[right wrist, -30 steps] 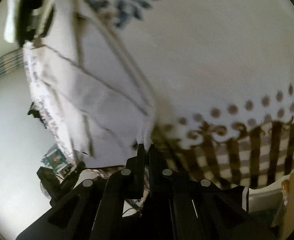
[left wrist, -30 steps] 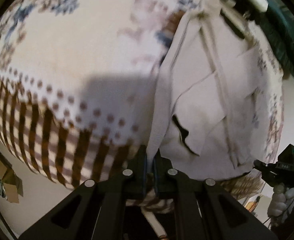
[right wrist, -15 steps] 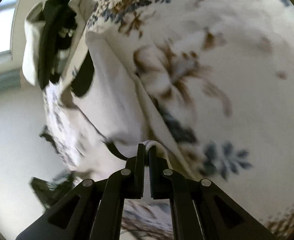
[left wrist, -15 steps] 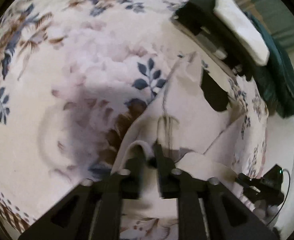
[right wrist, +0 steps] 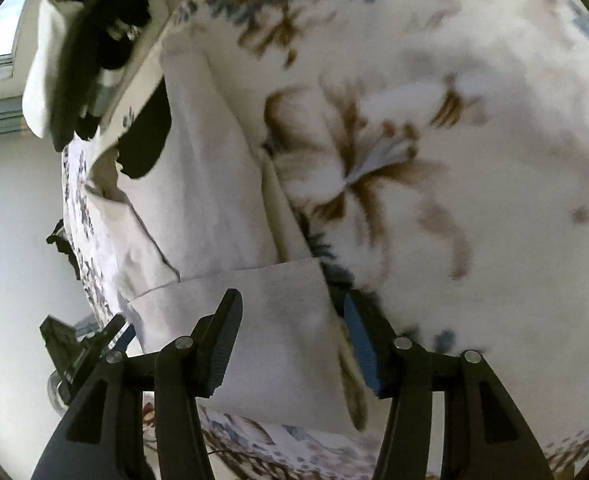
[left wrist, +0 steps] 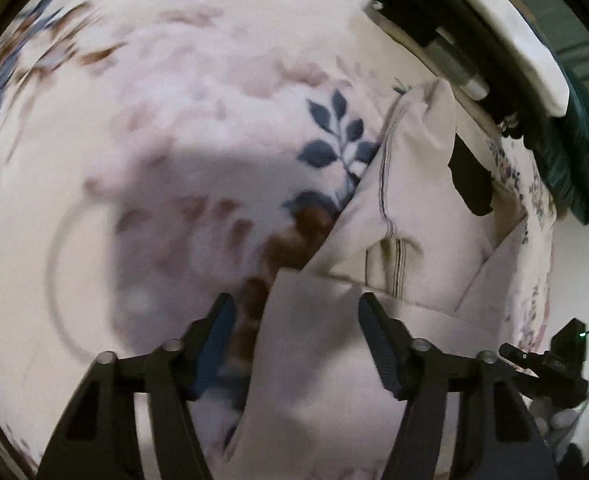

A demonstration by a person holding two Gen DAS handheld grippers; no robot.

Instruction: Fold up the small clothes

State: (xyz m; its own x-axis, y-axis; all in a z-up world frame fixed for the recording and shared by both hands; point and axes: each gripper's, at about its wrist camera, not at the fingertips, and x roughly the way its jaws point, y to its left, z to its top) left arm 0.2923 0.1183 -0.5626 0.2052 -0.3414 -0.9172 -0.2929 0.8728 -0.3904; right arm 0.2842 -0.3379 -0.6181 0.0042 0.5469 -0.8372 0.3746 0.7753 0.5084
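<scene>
A small cream garment [left wrist: 406,208] with thin dark seam lines lies folded on a floral bedspread [left wrist: 198,128]. Its near part is folded over on top of the rest. My left gripper [left wrist: 294,320] is open, its fingers either side of the folded near edge, holding nothing. In the right wrist view the same garment [right wrist: 214,184] lies to the left, with its folded flap [right wrist: 270,312] between the fingers of my right gripper [right wrist: 290,320], which is open and empty. A dark patch [right wrist: 146,140] shows at the garment's far end.
A stack of folded clothes, black and white [left wrist: 490,40], lies at the bed's far edge, with dark green fabric [left wrist: 578,152] beside it. It also shows in the right wrist view [right wrist: 86,52]. A black device [left wrist: 554,364] stands beyond the bed's right side.
Both grippers carried the garment's near edge forward over the rest, then opened and let it go. The folded flap now lies flat between the open fingers.
</scene>
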